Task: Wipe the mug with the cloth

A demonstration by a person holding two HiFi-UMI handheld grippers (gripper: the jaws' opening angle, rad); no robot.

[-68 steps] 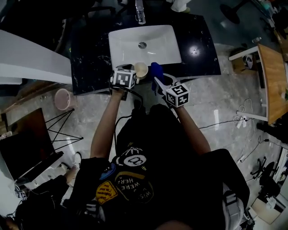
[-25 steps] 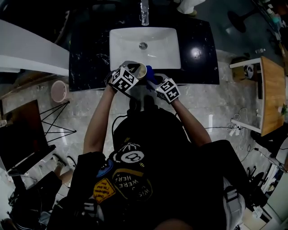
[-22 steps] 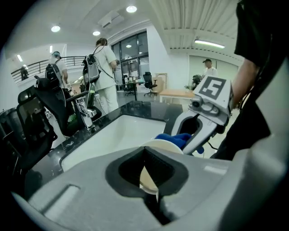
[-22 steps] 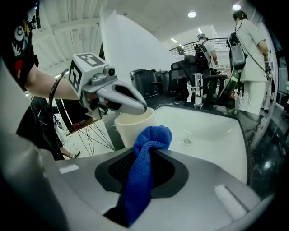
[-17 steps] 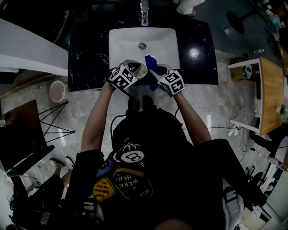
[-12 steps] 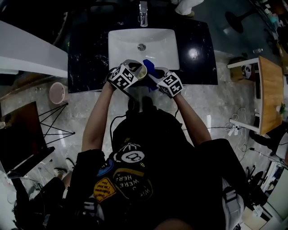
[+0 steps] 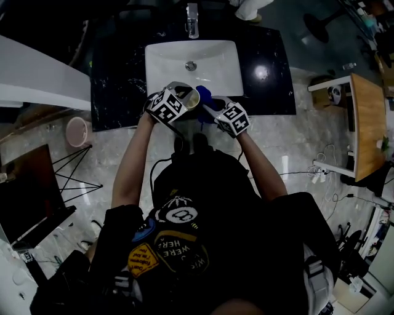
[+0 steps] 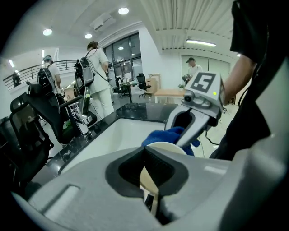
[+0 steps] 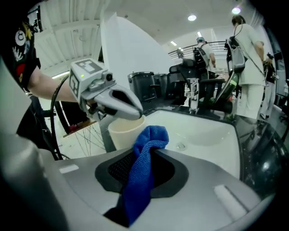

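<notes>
Over the sink's (image 7: 215, 61) front edge, the left gripper (image 7: 181, 92) clamps the mug's (image 7: 192, 97) rim. The right gripper (image 7: 215, 106), clenched on the cloth (image 7: 204, 95), sits just right of the mug.

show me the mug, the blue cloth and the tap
mug (image 9: 125, 131): right gripper view, on its cream side wall
blue cloth (image 9: 145, 158): right gripper view, on its middle fold
tap (image 7: 192, 13): head view, on its metal body
</notes>
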